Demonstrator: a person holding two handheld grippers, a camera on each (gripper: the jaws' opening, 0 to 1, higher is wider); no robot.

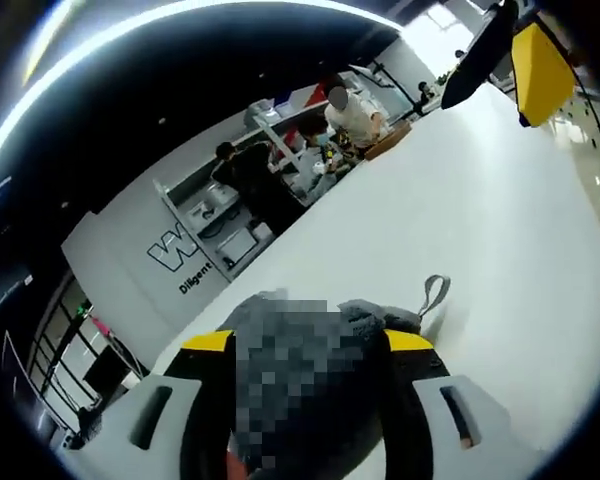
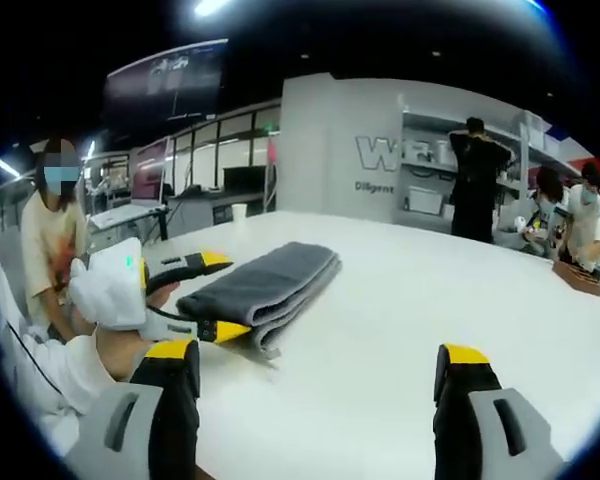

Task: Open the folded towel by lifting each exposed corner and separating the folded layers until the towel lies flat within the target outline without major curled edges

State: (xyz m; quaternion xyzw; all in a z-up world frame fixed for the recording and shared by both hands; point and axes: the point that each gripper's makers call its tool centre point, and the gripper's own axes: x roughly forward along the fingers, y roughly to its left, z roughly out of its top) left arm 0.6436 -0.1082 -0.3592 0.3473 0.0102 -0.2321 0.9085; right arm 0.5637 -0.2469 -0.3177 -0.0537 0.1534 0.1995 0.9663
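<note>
White tabletop (image 2: 400, 300) spreads under my view; the grey towel (image 2: 265, 280), folded, lies toward ten o'clock. My left gripper (image 2: 205, 295) has its jaws clamped on the towel's near end; my right gripper's (image 2: 320, 365) jaws stand apart.

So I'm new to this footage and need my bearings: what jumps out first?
The folded grey towel on the white table stands out, its near end between the jaws of the left claw. The right claw is open above bare tabletop. Behind, people stand near shelves by a lettered wall.
</note>
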